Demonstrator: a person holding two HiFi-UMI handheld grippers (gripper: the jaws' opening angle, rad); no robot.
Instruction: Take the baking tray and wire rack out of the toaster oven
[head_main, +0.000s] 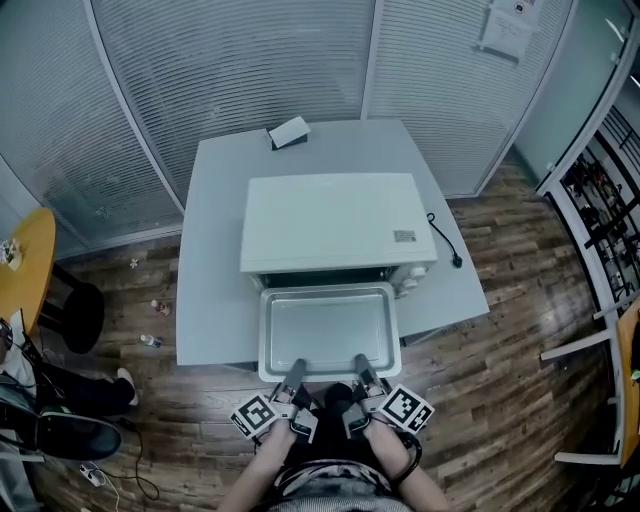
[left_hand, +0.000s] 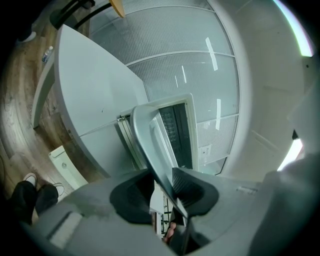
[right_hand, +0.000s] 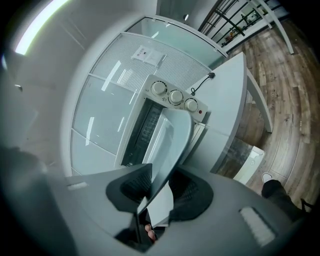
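A white toaster oven (head_main: 330, 225) stands on a pale grey table (head_main: 215, 300). A grey baking tray (head_main: 327, 325) sticks out of the oven's front opening, most of it over the table's near edge. My left gripper (head_main: 297, 371) is shut on the tray's near rim at the left, and my right gripper (head_main: 360, 365) is shut on the same rim at the right. In the left gripper view the tray rim (left_hand: 155, 150) runs between the jaws toward the dark oven mouth (left_hand: 177, 132). The right gripper view shows the tray (right_hand: 172, 145) and three oven knobs (right_hand: 175, 96). The wire rack is hard to make out inside.
A small white box (head_main: 289, 132) lies at the table's far edge. The oven's cord (head_main: 445, 240) trails over the table on the right. Glass partition walls stand behind. A yellow round table (head_main: 25, 265) and a person's legs (head_main: 70, 390) are at the left, chairs at the right.
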